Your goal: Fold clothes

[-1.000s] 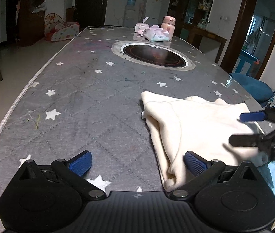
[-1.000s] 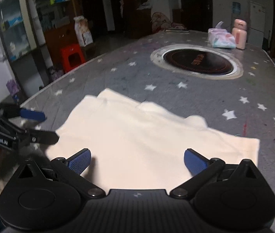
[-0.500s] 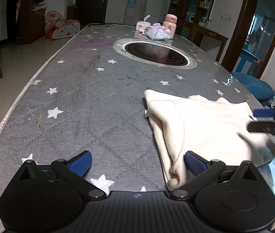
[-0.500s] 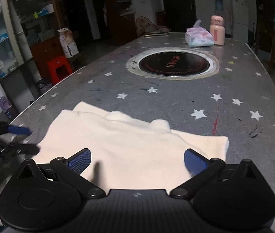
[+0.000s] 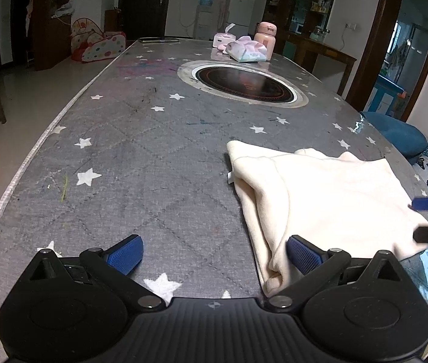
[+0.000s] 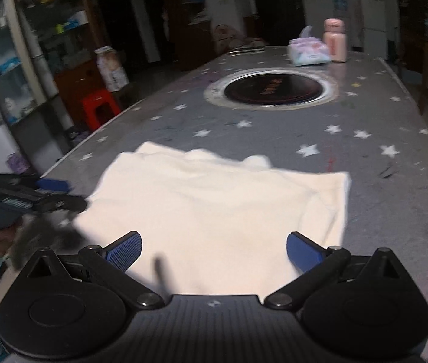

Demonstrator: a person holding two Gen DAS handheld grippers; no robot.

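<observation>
Garment point(image 5: 328, 199): cream cloth, partly folded, lying flat near the table's point(image 5: 153, 157) near edge, towards its right-hand side.
Left gripper point(image 5: 214, 249): jaws wide apart, holding nothing; right pad at the cloth's doubled left edge.
Right gripper point(image 6: 214, 246): jaws spread wide, empty, over the cloth's near edge.
Step, as I judge it: take near corners.
Advice: pinch every layer at each corner, lift both evenly, keep edges aligned.

A pink bottle point(image 5: 265, 40) stands beside tissue packs point(image 5: 246, 52) (far end), behind the round cooktop point(image 5: 243, 84).
</observation>
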